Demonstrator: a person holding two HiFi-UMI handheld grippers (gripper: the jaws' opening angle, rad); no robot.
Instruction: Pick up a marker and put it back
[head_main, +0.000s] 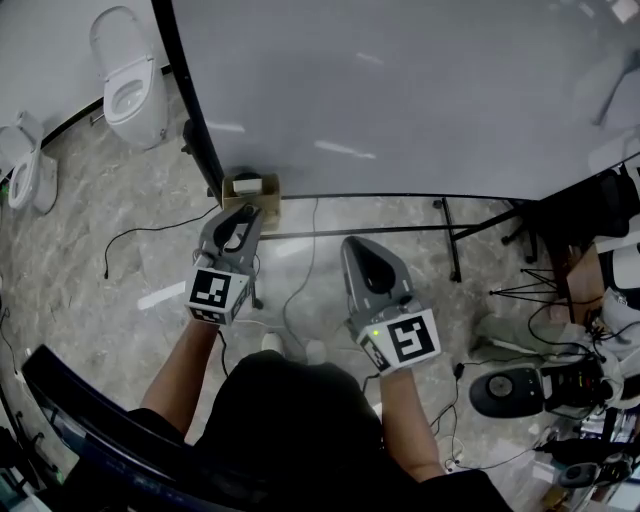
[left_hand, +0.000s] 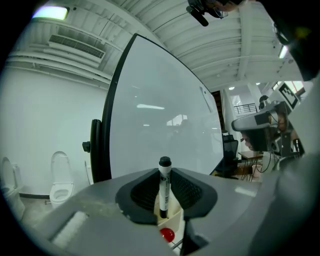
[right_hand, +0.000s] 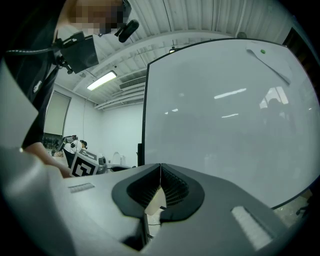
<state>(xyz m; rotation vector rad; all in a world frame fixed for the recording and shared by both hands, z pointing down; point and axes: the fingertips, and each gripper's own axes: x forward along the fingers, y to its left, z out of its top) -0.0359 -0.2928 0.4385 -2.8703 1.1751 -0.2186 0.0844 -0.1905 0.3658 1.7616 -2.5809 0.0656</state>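
Both held level ahead: left gripper (head_main: 240, 218) clamps upright marker (left_hand: 164, 186); right gripper (right_hand: 160, 175) closed, empty.

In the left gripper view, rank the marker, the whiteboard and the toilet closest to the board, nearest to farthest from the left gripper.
1. Marker, upright in the left gripper, gripped between its jaws.
2. Whiteboard, straight ahead, filling the middle.
3. Toilet, lower left, on the floor beyond the board's black edge.
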